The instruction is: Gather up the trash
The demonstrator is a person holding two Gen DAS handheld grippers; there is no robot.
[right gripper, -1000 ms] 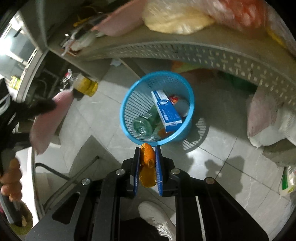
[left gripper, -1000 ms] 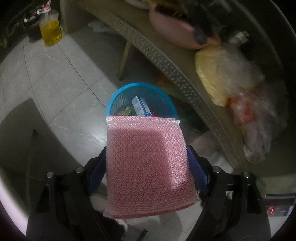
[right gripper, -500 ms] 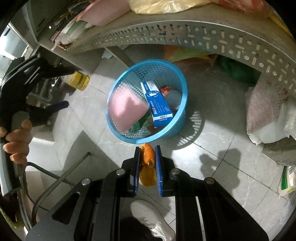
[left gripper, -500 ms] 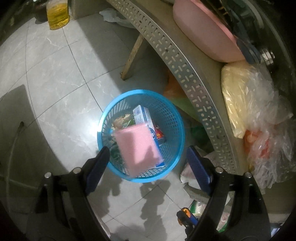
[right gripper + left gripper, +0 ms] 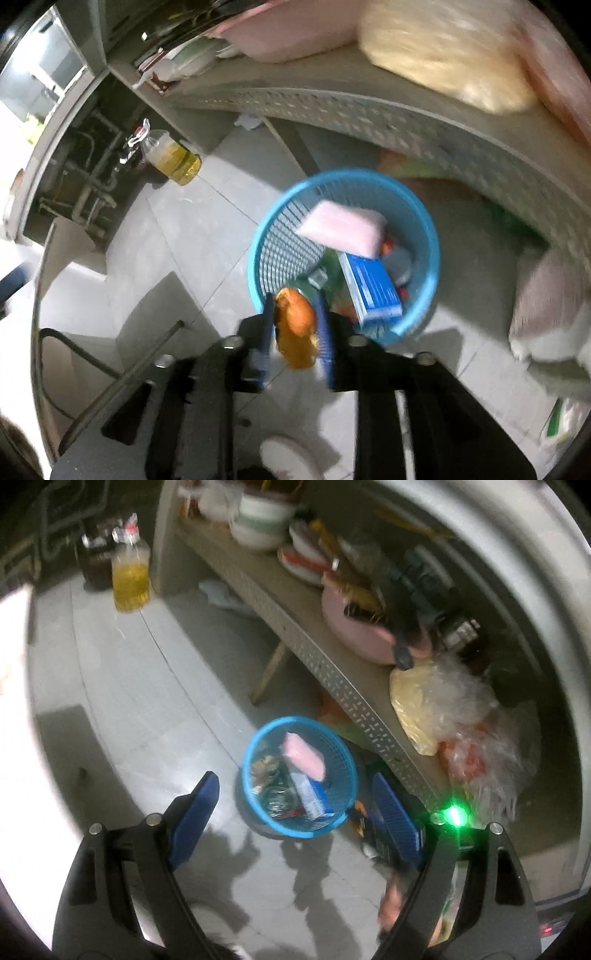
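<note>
Right wrist view showed the right tool closed on an orange peel, held just above the near rim of the blue basket that stood on the tiled floor beside the worktop. The peel looked light, soft and a little limp, its lower end hanging loose below the jaws; it was pinched across its middle, which seemed a sound hold, since a grip nearer an end would probably let it fold and slip. Its surface looked glossy, so it might cling to a pad on release. A light squeeze seemed enough, as nothing about it appeared fragile.

Inside the basket lay a pink sponge resting on top of a blue box, with a green bottle and smaller scraps beneath that were too blurred to name. The sponge looked soft and springy, and very light.

In the left wrist view the left tool was spread wide and held nothing, with the basket visible between its fingers, well below them. A bottle of yellow oil stood on the floor well apart.
</note>
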